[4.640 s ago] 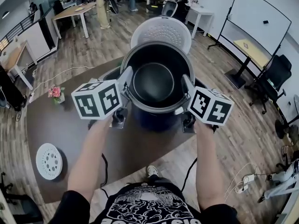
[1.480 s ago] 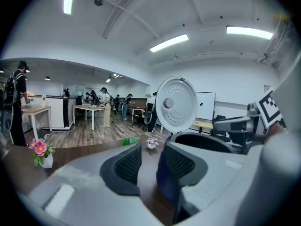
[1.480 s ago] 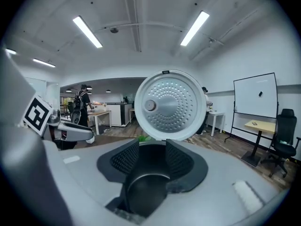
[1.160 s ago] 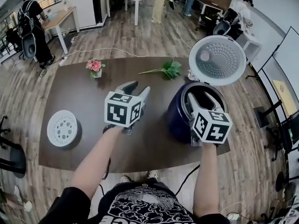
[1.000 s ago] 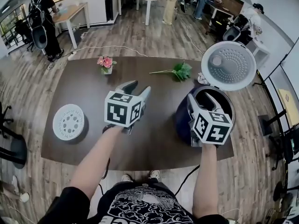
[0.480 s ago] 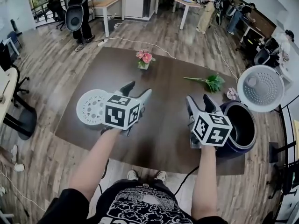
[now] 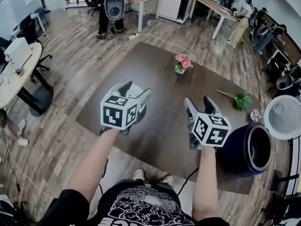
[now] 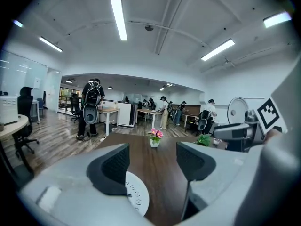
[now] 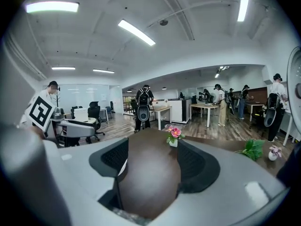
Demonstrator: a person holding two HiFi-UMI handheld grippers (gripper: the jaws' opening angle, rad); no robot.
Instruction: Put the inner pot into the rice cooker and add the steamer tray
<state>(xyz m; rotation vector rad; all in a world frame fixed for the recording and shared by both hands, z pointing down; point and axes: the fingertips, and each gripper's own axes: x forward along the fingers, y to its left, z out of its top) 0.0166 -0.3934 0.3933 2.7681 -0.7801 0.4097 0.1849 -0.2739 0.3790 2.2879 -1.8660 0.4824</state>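
Left gripper (image 7: 136,88) and right gripper (image 7: 197,100), both left of the open rice cooker (image 7: 237,157); jaws apart, just opening wider, gripping nothing. Steamer tray (image 8: 137,199) farther left, under the left gripper.

Navy rice cooker (image 7: 237,154), white holed steamer tray (image 8: 136,199), dark brown table (image 7: 160,74), pink flowers (image 7: 181,62)

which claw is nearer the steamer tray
Left. The left claw, jaws just opening and empty, is right above the steamer tray; the right claw, also just opening and empty, is well off to the tray's right.

Black T-shirt (image 7: 149,210), white print
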